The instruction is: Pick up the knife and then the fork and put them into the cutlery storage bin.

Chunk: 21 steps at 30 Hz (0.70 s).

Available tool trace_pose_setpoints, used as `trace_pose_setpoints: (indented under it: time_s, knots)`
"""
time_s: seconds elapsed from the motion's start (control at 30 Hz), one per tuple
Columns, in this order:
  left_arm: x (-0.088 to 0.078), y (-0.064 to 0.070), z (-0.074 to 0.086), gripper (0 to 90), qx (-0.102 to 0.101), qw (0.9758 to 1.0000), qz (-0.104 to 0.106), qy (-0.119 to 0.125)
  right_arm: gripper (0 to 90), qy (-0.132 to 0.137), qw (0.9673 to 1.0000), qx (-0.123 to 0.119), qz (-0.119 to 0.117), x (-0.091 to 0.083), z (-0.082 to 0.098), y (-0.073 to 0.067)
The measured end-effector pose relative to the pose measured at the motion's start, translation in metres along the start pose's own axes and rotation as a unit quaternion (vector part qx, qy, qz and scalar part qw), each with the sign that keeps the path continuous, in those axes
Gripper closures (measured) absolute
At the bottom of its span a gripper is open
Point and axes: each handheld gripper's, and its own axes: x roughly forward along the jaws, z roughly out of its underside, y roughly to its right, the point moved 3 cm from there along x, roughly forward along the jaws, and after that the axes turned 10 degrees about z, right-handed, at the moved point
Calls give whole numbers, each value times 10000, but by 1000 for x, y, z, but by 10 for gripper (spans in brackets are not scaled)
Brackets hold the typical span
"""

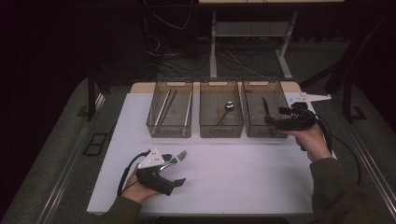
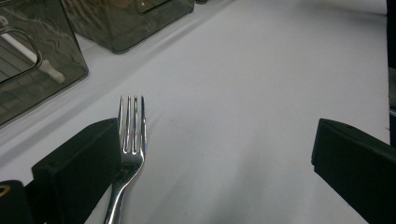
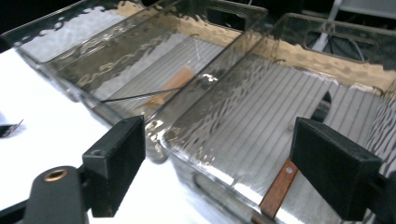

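Observation:
A steel fork lies on the white table, tines pointing toward the bins. My left gripper rests on the table with its jaws wide apart; the fork lies against the inside of the left jaw and nothing presses on it. At the right, my right gripper hovers open over the front of the right bin. A knife with a brown wooden handle lies on that bin's floor, below the jaws and apart from them.
Three clear bins stand in a row at the table's far side. The left bin holds long sticks. The middle bin holds a spoon with a wooden handle. Beyond the table are desk legs and cables on the floor.

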Motion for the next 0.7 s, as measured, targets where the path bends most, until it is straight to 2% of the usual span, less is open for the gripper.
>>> trace_pose_setpoints:
  time_s: [0.13, 0.23, 0.33, 0.5, 0.7]
  knots:
    - [0, 0, 0, 6, -6, 10000, -5, -9, 116, 176, 9997, -167, -57, -11, 11, -11]
    - [0, 0, 0, 6, -5, 10000, -2, -14, 40, 217, 9995, -179, -166, -16, 22, -18]
    - [0, 0, 0, 6, -4, 10000, -3, -22, 37, 138, 9993, -181, -297, -18, 37, -26]
    - [-1, 0, 0, 6, 23, 10000, -12, -63, 38, -28, 9992, -263, -312, -18, 59, -35]
    - [-1, 0, 1, 7, 11, 10000, -20, -67, 38, 20, 9991, -251, -337, -24, 80, -43]
